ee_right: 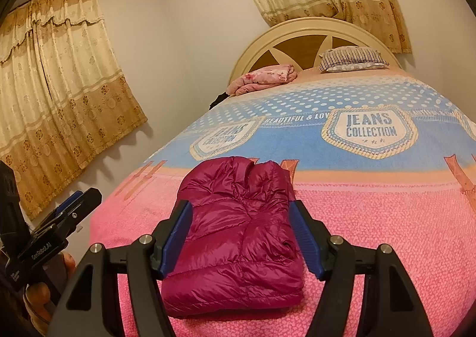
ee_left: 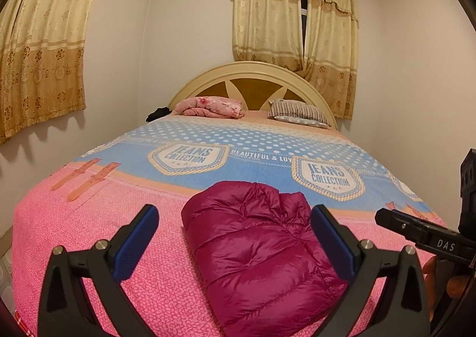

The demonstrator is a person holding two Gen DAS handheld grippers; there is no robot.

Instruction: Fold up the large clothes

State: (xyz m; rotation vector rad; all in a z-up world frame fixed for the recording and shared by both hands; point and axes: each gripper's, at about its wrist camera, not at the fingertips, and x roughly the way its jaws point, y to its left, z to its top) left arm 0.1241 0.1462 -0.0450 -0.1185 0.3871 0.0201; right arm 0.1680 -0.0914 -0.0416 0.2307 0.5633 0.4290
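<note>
While both grippers hover with nothing held:
Left gripper (ee_left: 235, 231): jaws apart, empty.
Right gripper (ee_right: 239, 225): jaws apart, empty.
Jacket (ee_right: 238, 236): folded, just ahead of both, on the bed (ee_right: 372, 218).
Risk: puffy slick layers may spring open if nudged.

Home bedroom: bed (ee_left: 208, 140), pillow (ee_left: 297, 114), curtains (ee_left: 294, 12).
</note>
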